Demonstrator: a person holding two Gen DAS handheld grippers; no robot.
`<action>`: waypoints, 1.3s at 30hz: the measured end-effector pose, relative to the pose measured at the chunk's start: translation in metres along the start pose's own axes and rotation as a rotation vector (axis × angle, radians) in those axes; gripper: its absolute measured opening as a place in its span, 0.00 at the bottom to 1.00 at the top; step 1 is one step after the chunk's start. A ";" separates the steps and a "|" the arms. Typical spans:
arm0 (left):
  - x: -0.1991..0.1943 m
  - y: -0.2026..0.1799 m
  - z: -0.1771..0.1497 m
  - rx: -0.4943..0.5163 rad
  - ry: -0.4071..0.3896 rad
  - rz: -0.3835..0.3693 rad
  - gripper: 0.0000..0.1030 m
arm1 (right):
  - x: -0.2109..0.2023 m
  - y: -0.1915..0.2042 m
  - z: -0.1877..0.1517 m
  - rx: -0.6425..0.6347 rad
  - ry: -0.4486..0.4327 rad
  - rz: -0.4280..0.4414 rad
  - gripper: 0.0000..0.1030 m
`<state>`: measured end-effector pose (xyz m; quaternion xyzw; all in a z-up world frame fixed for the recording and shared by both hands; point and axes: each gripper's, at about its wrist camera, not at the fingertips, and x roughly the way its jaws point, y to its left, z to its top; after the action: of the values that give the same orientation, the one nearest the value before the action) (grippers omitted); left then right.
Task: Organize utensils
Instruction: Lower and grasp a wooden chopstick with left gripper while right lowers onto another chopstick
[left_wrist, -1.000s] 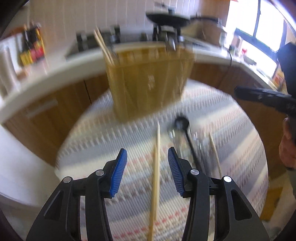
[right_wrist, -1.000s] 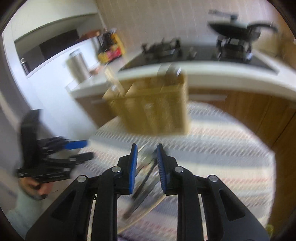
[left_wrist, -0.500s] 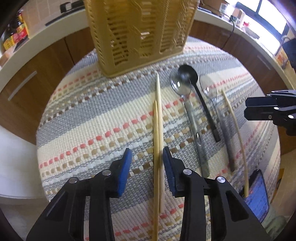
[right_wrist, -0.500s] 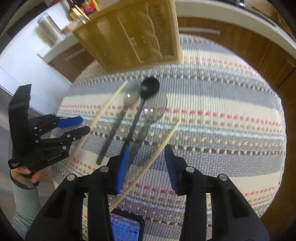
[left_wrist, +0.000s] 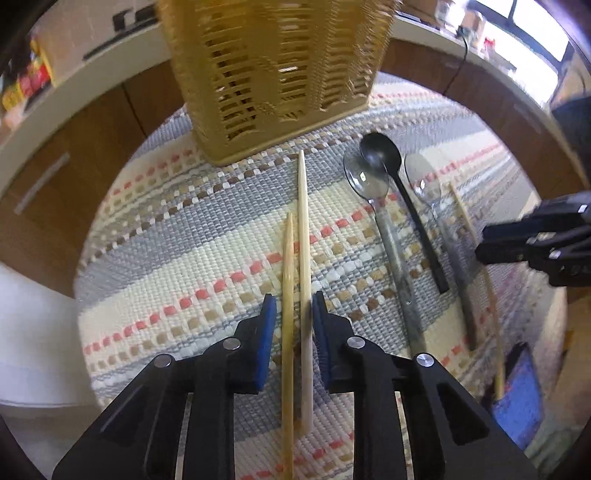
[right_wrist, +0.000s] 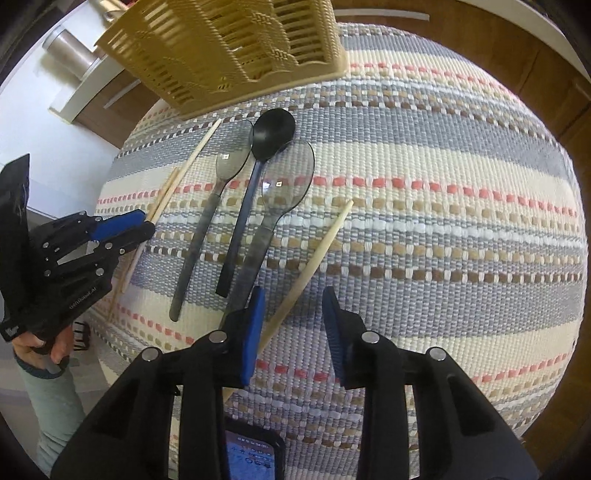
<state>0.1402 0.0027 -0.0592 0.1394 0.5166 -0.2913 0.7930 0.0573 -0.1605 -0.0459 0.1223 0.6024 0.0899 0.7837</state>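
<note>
The left tongs (left_wrist: 293, 321), closing unclenched around two chopsticks (left_wrist: 303, 258), and the right tongs (right_wrist: 291, 314), closing unclenched beside a third chopstick (right_wrist: 314, 258), had basketed none of these utensils.

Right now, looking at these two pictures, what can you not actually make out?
- Basket: top cut off by the frame edge in both views, so its contents are unseen.
- Pair of chopsticks: lower ends hidden behind the left tool, left view; whether its pads touch them is unclear.
- Single chopstick: near end hidden under the right tool, right view.
- Phone: screen too small to read.
</note>
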 end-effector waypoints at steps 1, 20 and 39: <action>-0.001 0.006 0.000 -0.016 -0.002 -0.021 0.19 | 0.000 -0.001 0.000 0.002 0.000 0.000 0.28; 0.005 0.018 0.020 -0.088 -0.011 -0.085 0.15 | 0.001 -0.007 0.002 0.045 0.047 0.043 0.28; 0.022 -0.029 0.044 0.059 0.005 0.150 0.09 | 0.002 -0.008 0.007 0.090 0.051 0.045 0.28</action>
<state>0.1618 -0.0498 -0.0578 0.2019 0.4979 -0.2460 0.8068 0.0643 -0.1683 -0.0488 0.1685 0.6228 0.0835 0.7595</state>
